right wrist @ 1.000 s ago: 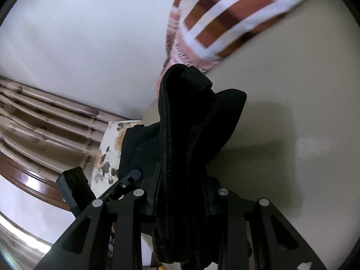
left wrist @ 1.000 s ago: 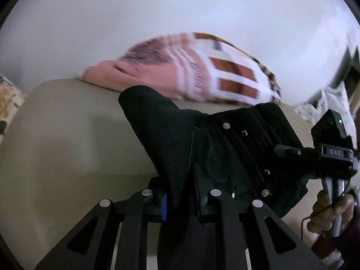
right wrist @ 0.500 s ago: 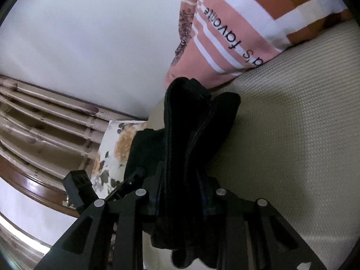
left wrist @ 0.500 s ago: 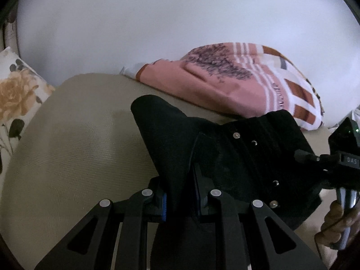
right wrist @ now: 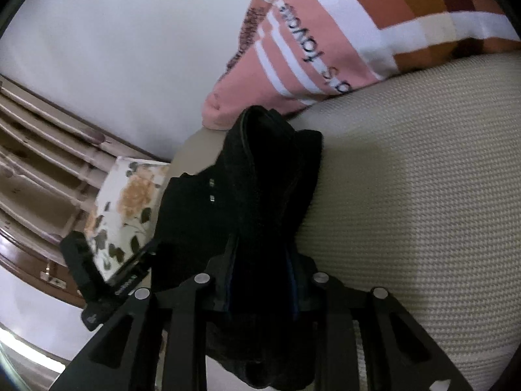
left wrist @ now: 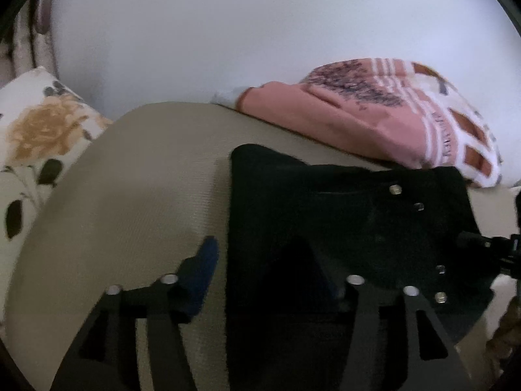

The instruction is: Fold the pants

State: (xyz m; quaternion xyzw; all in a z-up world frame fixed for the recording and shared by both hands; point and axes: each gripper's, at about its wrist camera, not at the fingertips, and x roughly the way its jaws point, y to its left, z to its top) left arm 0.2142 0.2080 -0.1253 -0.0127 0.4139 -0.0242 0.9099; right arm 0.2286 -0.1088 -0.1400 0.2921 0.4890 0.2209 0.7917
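The black pants (left wrist: 325, 215) lie on the beige mattress (left wrist: 136, 195), metal buttons showing near the waistband. My left gripper (left wrist: 270, 260) is open, its fingers spread either side of the pants' left edge with the fabric loose between them. My right gripper (right wrist: 260, 260) is shut on a thick bunched fold of the pants (right wrist: 270, 169), held just above the mattress (right wrist: 423, 195). The left gripper's body also shows in the right wrist view (right wrist: 97, 273).
A pink striped blanket (left wrist: 374, 120) lies bunched along the wall behind the pants, also in the right wrist view (right wrist: 325, 39). A floral pillow (left wrist: 32, 150) sits at the left end. A wooden headboard (right wrist: 42, 150) stands beyond it.
My left gripper has opened and let go of the pants, which now lie flatter on the mattress. My right gripper has kept its hold and come lower.
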